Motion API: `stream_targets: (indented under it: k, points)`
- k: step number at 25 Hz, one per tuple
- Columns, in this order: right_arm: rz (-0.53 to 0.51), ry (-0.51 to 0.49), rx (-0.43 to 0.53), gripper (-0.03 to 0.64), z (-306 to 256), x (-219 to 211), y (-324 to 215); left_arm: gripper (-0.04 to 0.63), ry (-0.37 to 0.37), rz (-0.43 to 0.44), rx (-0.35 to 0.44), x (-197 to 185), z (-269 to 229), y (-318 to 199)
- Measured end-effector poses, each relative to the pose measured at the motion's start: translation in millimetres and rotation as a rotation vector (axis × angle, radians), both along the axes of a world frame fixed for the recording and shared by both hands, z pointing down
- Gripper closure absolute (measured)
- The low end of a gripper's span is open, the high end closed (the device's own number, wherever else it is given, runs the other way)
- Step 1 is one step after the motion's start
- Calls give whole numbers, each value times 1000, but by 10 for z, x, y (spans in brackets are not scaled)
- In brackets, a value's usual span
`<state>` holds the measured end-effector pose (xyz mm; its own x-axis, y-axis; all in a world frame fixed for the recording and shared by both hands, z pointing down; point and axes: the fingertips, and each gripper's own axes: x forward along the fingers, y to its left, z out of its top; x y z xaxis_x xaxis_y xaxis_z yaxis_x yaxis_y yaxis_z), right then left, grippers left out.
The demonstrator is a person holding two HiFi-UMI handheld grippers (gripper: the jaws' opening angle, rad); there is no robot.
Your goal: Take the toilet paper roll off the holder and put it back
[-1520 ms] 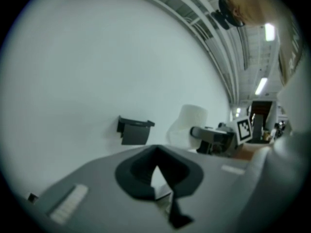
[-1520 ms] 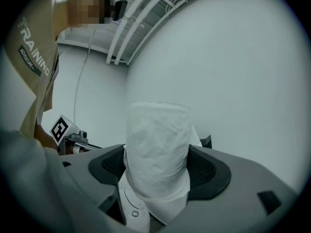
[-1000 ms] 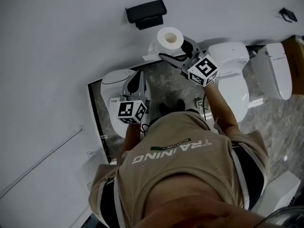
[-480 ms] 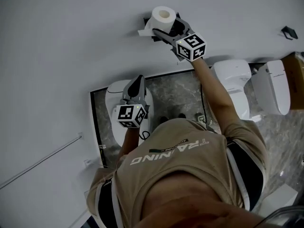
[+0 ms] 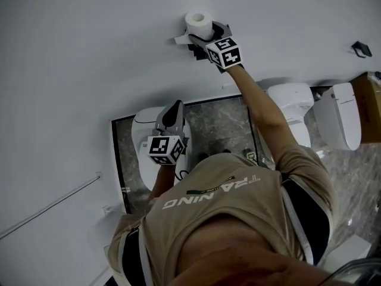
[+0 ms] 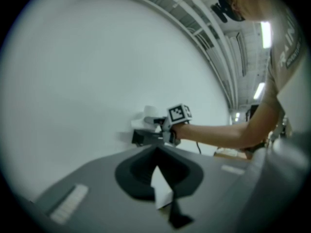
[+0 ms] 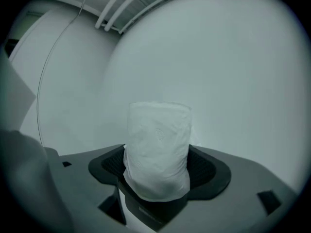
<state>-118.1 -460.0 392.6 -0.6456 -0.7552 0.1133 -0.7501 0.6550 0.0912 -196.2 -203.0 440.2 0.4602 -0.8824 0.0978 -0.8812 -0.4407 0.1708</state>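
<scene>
While toilets (image 5: pixel 289 109) line the white wall (image 5: pixel 89 70), right gripper (image 7: pixel 156 191) clasps the roll (image 7: pixel 158 144).

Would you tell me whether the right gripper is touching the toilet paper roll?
Touching. The right gripper view shows the right gripper clamped on both sides of the toilet paper roll.

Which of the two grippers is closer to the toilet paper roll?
Right. The right gripper is clamped on the toilet paper roll up at the wall. The left gripper is shut and well away from it, lower down by a toilet.
</scene>
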Motion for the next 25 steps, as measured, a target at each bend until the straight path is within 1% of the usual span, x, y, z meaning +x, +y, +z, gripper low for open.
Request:
stream_targets:
  k: [3, 11, 12, 16, 19, 22, 25]
  points:
    - [30, 87, -9, 281, 74, -78, -24, 595, 7, -1, 9, -28, -21, -10]
    - [132, 148, -56, 281, 142, -55, -136, 595, 6, 4, 18, 11, -57, 28]
    - [141, 141, -71, 281, 140, -55, -141, 595, 6, 3, 16, 4, -54, 38]
    - [200, 56, -168, 281, 211, 11, -103, 595, 7, -4, 8, -15, -46, 62]
    - [276, 6, -171, 281, 276, 65, -104, 595, 3, -2, 11, -40, -52, 88]
    - [295, -34, -174, 282, 269, 83, -111, 595, 2, 0, 12, -75, -44, 111]
    - [310, -24, -106, 282, 255, 48, -71, 595, 5, -1, 11, -111, -19, 136]
